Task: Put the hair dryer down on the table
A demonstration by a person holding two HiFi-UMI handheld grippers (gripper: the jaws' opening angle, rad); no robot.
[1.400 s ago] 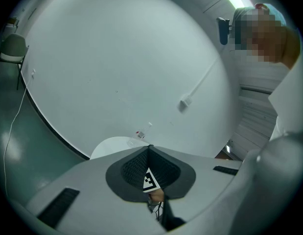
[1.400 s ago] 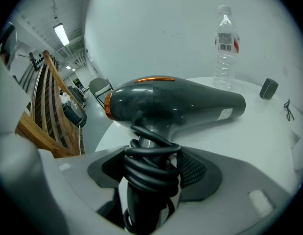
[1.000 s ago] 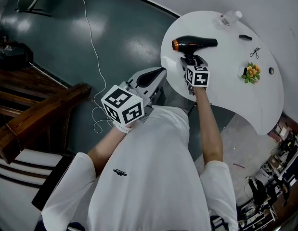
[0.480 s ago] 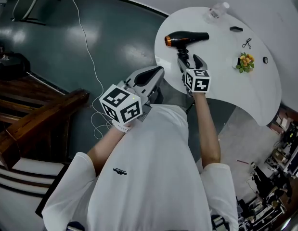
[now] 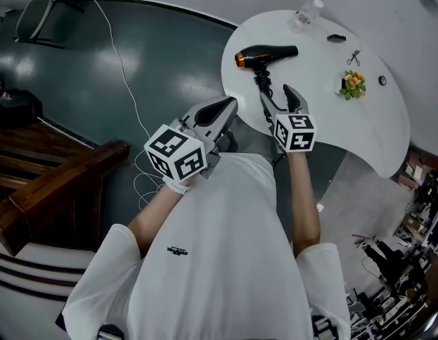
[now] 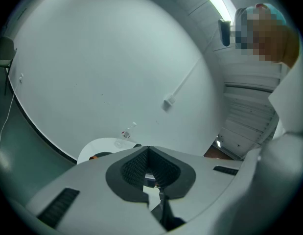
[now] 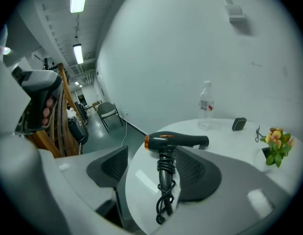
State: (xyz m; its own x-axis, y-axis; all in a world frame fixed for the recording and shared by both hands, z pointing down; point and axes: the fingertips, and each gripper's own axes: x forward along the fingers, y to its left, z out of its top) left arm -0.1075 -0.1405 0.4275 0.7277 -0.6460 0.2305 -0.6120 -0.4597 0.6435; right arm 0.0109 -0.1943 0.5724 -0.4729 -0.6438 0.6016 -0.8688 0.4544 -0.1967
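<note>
Head view: shows hair dryer [image 5: 264, 54] lying flat on the round white table [image 5: 332, 119], far-left part, so judged set down. Barrel axis left-right, orange nozzle leftward, cord-wrapped handle nearward, toward right gripper [image 5: 284, 99].

Left gripper view: finds left gripper [image 6: 150, 175] pinched together on nothing.

Right gripper view: shows jaws spread wide, clear of the handle; apparently only withdrawal remaining.

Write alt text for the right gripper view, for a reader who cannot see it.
A black hair dryer lies on a round white table, its cord wound round the handle, seen between the open jaws of the right tool. Behind it stand a clear bottle and a small plant.
</note>
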